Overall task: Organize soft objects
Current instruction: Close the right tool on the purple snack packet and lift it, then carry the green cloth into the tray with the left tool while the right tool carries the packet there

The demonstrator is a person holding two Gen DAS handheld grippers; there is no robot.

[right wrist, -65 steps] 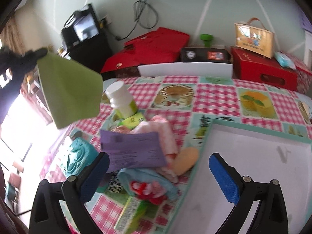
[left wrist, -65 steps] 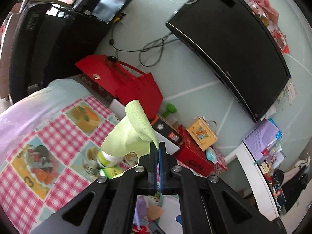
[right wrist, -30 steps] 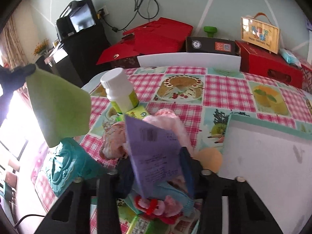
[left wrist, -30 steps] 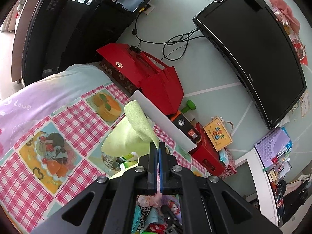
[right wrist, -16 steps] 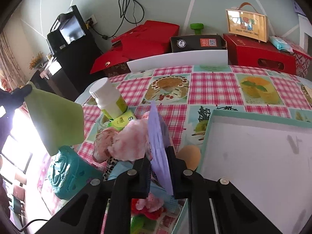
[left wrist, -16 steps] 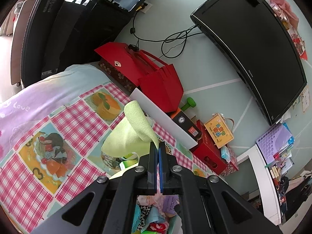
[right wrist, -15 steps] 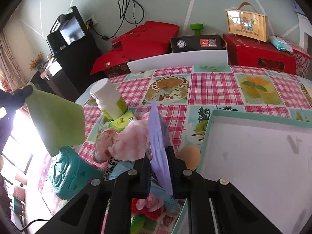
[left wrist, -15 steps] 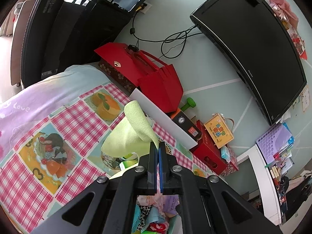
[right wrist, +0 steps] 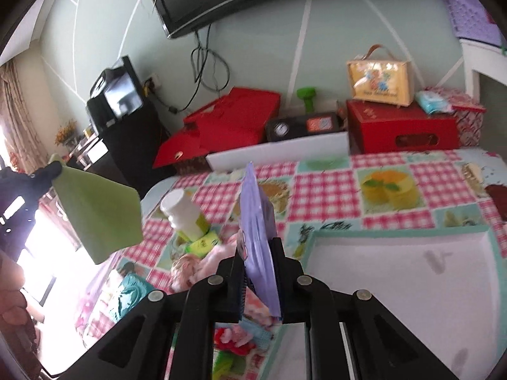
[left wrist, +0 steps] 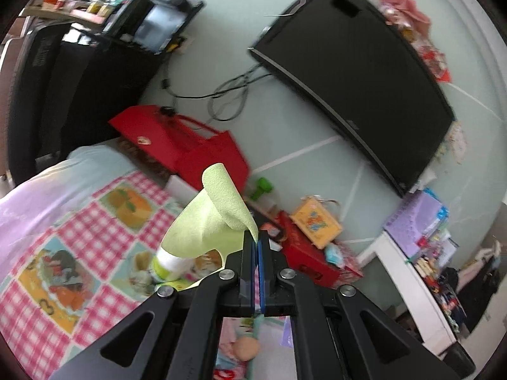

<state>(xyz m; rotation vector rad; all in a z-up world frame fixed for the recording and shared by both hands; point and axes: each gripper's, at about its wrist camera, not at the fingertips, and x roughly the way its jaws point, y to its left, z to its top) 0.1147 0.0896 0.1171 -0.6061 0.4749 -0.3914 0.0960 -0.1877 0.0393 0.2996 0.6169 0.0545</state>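
Note:
My left gripper [left wrist: 256, 241] is shut on a corner of a light green cloth [left wrist: 215, 218], which hangs in the air over the checked tablecloth. The right wrist view shows the same green cloth [right wrist: 98, 212] at the left, dangling from the left gripper's black tip [right wrist: 47, 172]. My right gripper [right wrist: 258, 250] is shut on a flat purple packet [right wrist: 255, 215], held edge-on and raised above a pile of soft things: pink cloth [right wrist: 206, 262], a teal piece [right wrist: 126, 291] and a red-and-pink item [right wrist: 231, 338].
A white tray with a teal rim [right wrist: 396, 231] lies on the table at the right. A white-capped green bottle [right wrist: 185, 217] stands beside the pile. Red boxes [right wrist: 402, 129], a long white box [right wrist: 279, 152] and a yellow bag [right wrist: 378, 79] line the table's far side.
The right gripper closed on the purple packet and lifted it off the pile. The left gripper rose and tilted with the green cloth still in it.

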